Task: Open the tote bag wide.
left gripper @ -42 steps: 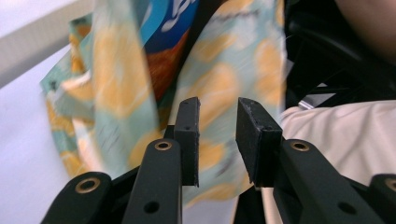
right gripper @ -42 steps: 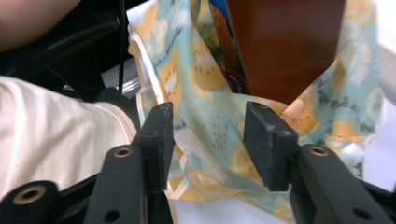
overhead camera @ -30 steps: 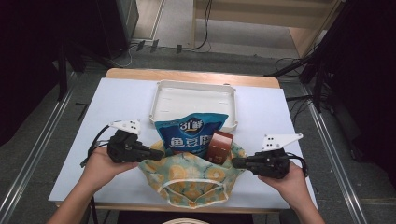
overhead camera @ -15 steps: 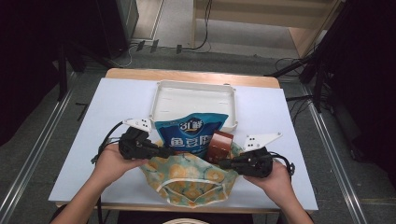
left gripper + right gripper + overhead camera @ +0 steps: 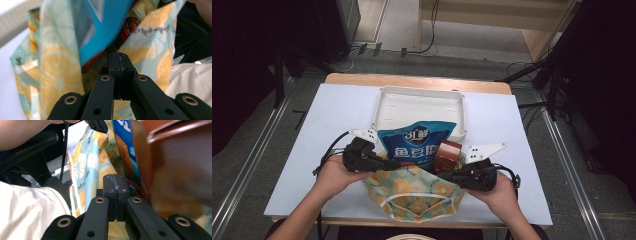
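In the left gripper view, the two black jaws of the left gripper (image 5: 119,58) are pressed together at the tips, and I cannot tell if a fold of cloth is caught between them. Just in front of them is the cloth bag with an orange-slice print on pale green fabric (image 5: 57,72), and the tips sit at its open edge. The right gripper (image 5: 115,180) has its jaws pressed together too, and its tips are also at the edge of the same bag.

From the high view, the left gripper (image 5: 377,162) is at the left side of the bag's mouth and the right gripper (image 5: 451,176) is at the right side. The bag (image 5: 417,192) lies on the white table top (image 5: 312,145), near the front edge. A blue snack packet with white letters (image 5: 414,145) and a brown box (image 5: 447,154) stick out of the bag's mouth. Behind them is a shallow white plastic tray (image 5: 419,107).
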Demonstrator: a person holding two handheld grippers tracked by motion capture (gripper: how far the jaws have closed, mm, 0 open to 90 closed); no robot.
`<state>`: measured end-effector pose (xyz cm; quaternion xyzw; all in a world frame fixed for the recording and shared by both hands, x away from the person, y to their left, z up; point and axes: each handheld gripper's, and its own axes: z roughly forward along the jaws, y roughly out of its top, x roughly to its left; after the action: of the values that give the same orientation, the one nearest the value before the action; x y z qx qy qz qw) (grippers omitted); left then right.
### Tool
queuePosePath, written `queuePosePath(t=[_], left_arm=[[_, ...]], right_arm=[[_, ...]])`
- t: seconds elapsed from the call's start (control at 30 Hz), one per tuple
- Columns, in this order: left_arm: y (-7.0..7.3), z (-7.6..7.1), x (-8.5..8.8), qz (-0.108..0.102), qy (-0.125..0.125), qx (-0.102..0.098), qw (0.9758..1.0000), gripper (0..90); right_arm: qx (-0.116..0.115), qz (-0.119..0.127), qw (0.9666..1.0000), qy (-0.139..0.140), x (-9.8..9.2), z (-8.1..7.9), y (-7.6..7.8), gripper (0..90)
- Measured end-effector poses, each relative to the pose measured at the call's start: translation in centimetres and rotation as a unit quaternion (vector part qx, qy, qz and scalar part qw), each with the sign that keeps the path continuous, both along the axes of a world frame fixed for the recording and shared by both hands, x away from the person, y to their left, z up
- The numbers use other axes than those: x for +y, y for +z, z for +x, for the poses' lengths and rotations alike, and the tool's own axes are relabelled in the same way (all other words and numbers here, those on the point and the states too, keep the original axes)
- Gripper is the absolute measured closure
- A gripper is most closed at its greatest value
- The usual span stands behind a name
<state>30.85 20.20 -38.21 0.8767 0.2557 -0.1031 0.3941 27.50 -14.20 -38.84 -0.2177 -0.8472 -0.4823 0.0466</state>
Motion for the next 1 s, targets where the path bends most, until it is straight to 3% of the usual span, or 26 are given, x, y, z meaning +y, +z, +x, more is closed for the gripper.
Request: queuePosePath(t=[0.5,0.77,0.9,1.0], left_arm=[[-2.7,-2.6,0.8,0.003,-0.009,0.034,0.9994,90.0],[-4.3,-2.5,1.4,-0.005,0.005,0.037,0.9993,90.0],[-5.0,-2.4,1.6,-0.006,0.01,0.047,0.9988,90.0],[-5.1,-2.4,1.6,-0.008,0.011,0.045,0.9989,89.8]], right_arm=[[0.012,-0.007,0.9998,0.013,0.2,-1.7,-1.9,90.0],[0.012,-0.007,0.9999,0.008,-0.3,-1.9,-3.7,90.0],[0.015,0.011,0.9997,0.016,-0.8,-1.6,-4.3,90.0],[0.012,0.0,0.9998,0.018,-0.9,-1.9,-4.5,90.0]])
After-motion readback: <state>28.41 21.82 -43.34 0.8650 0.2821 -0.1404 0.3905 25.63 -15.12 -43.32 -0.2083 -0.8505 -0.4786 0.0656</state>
